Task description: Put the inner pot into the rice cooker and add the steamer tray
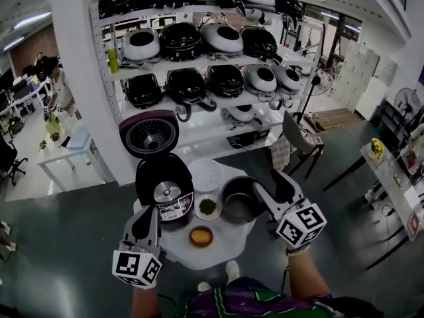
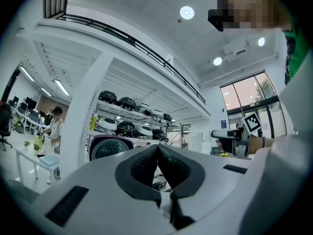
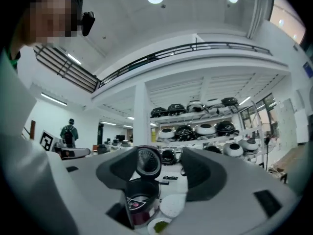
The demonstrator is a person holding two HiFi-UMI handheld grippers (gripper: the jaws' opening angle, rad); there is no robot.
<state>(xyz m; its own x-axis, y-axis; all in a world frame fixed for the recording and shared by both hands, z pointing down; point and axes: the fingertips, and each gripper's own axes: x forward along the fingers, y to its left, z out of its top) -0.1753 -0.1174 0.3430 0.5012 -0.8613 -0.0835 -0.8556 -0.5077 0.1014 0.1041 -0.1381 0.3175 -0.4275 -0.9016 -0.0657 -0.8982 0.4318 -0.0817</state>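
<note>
Head view: left gripper [image 1: 147, 212] sat at 7 o'clock of the open rice cooker [image 1: 164, 189], jaws together, empty. The steamer tray [image 1: 207, 175] lay flat on the white table [image 1: 222, 254]. The inner pot [image 1: 238, 205] stood at the cooker's 3 o'clock. Right gripper [image 1: 271, 185] was at the pot's 2 o'clock rim, jaws partly apart and clamping nothing. Judgement: put one jaw inside the rim, close firmly, lift level. Both grippers pointed level, away from the person.

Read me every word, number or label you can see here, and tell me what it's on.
None can be read.
Rice cooker control panel: print too small.
Blue wall sign: too small.
Marker cubes: black-and-white patterns, no words.
</note>
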